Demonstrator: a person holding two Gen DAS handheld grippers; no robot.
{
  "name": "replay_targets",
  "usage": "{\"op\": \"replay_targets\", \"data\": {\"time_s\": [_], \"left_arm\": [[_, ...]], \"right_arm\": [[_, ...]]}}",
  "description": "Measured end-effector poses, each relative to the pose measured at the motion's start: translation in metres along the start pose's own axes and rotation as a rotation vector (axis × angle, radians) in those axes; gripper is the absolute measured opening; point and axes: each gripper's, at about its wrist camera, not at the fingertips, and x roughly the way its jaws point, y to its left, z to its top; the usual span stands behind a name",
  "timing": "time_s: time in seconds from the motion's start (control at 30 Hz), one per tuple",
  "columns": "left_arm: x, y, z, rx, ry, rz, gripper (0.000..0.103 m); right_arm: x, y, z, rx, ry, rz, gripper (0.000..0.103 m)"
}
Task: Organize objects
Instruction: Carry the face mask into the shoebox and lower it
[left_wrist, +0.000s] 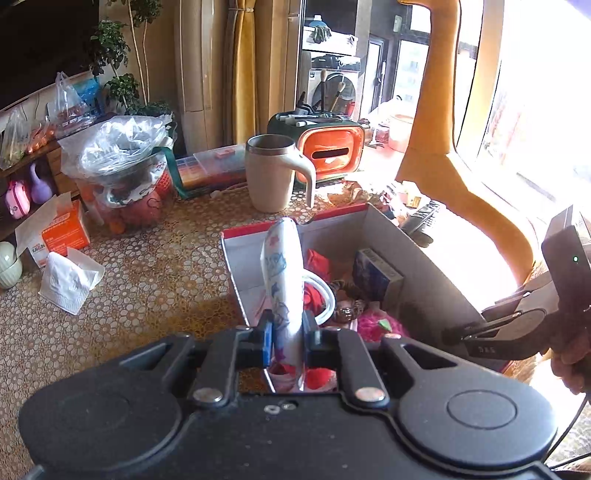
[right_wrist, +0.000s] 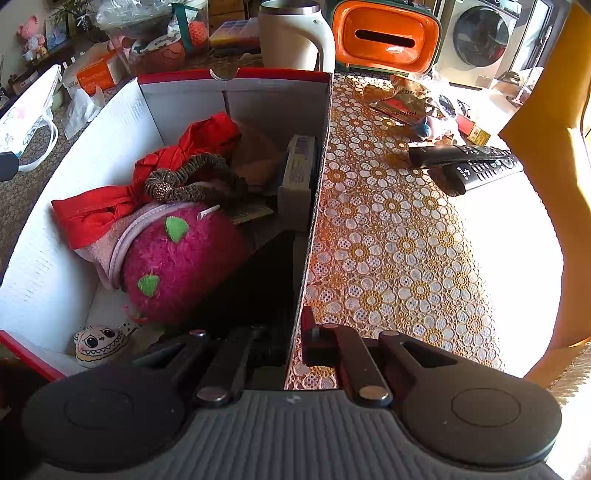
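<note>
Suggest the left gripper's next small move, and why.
Probably carry the white mug across over the box: the left gripper grips it beside the left wall, while the right gripper pinches the right wall steady.

Box (right_wrist: 92, 155): matt white corrugated card with a red rim; worktop (right_wrist: 388, 240) under lace-patterned cloth, gold and white. Mug (left_wrist: 269, 173): matt cream plastic with a shiny metal lip; tissue holder (right_wrist: 386, 37) of glossy orange plastic. In the box, a fuzzy magenta plush (right_wrist: 184, 266), red satin-like cloth (right_wrist: 96, 210) and a ruched fabric scrunchie (right_wrist: 192, 181).
</note>
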Motion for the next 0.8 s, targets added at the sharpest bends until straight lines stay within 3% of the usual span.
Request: {"op": "replay_targets", "data": {"time_s": [0.4,0.8], "left_arm": [[0.054,-0.048,0.013,0.121,0.059,-0.017,0.014],[0.099,-0.052,0.007,0.136,0.144,0.019,0.021]], "right_arm": [[0.0,0.0,0.0,0.003,-0.002,0.005,0.007],[0.0,-0.002,-0.001,0.008,-0.007,0.019,0.007]]}}
